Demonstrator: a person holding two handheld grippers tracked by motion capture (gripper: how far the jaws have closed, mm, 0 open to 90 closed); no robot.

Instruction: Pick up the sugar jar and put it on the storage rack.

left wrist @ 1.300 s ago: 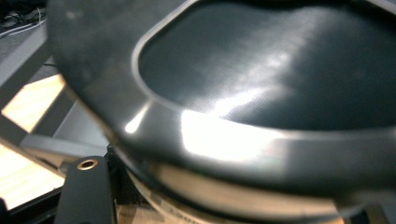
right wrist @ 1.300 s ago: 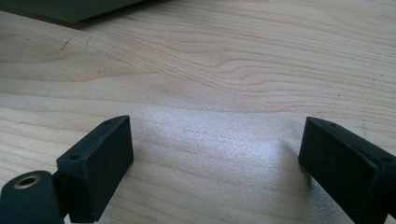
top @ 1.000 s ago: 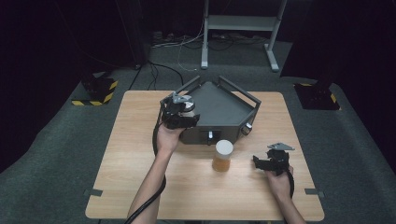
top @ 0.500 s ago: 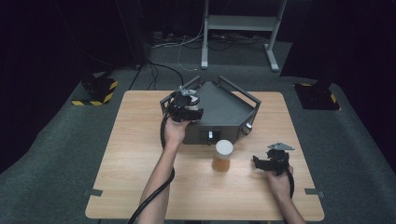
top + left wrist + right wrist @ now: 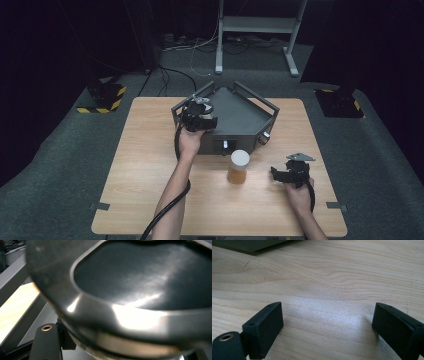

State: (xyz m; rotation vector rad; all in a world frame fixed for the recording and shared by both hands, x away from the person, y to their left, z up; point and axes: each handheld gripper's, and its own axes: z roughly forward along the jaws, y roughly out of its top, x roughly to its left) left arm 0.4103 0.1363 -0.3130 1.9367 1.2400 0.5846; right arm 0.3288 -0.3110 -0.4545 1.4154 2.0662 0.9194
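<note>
My left gripper (image 5: pixel 199 118) hovers over the near-left corner of a dark grey box-shaped device (image 5: pixel 243 119) with a raised bar frame. In the left gripper view a round dark metal dish (image 5: pixel 140 282) with a shiny rim sits right against the camera, above one black finger (image 5: pixel 47 342); the gripper is shut on it. A jar of amber liquid with a white lid (image 5: pixel 238 167) stands in front of the device. My right gripper (image 5: pixel 280 174) rests low to the jar's right, its jaws (image 5: pixel 327 325) open over bare wood.
The wooden table (image 5: pixel 150 200) has free room to the left and front. Beyond it on the dark carpet are cables, a metal stand (image 5: pixel 255 25) and yellow-black striped bases (image 5: pixel 102 100) at the left and right.
My left hand has moved a little to the right with the dish, over the device's left corner. The right hand and the jar have stayed put.
</note>
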